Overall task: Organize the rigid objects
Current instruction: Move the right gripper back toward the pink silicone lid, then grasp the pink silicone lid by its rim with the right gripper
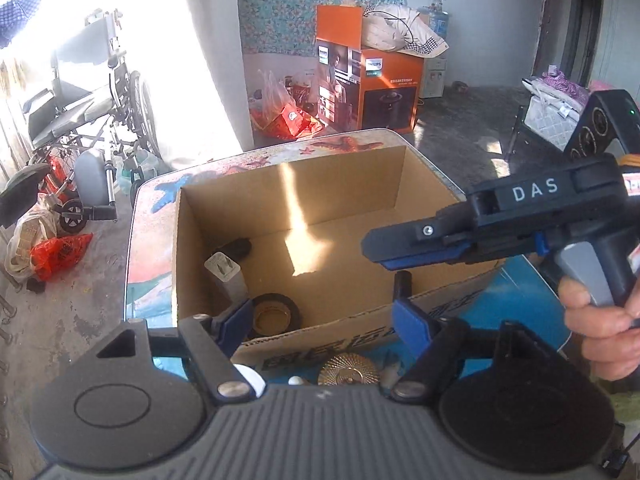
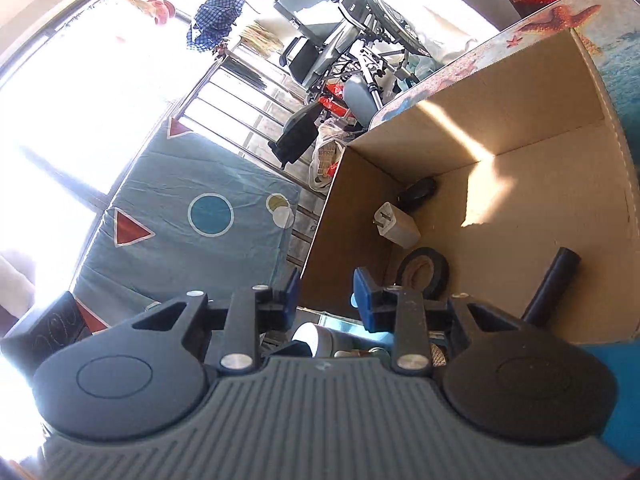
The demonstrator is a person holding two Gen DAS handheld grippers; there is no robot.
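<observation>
An open cardboard box (image 1: 360,184) stands on a table with a sea-and-starfish cover (image 1: 148,216). On the box floor lie a white charger plug (image 1: 224,270), a black tape roll (image 1: 276,312), a dark round piece (image 1: 238,248) and a black tube (image 1: 402,282). My left gripper (image 1: 322,314) hangs open over the box's near wall with nothing between its fingers. My right gripper (image 1: 376,246), held by a hand (image 1: 600,328), reaches in from the right above the box. In the right wrist view the right gripper (image 2: 328,298) stands narrowly open and empty, beside the plug (image 2: 398,226), tape roll (image 2: 424,272) and tube (image 2: 552,284).
A gold ribbed disc (image 1: 348,370) and small white pieces (image 1: 250,378) lie on the table in front of the box. A wheelchair (image 1: 92,112), bags (image 1: 60,254) and an orange carton (image 1: 372,92) stand on the floor. A blue patterned mattress (image 2: 192,232) leans against a railing.
</observation>
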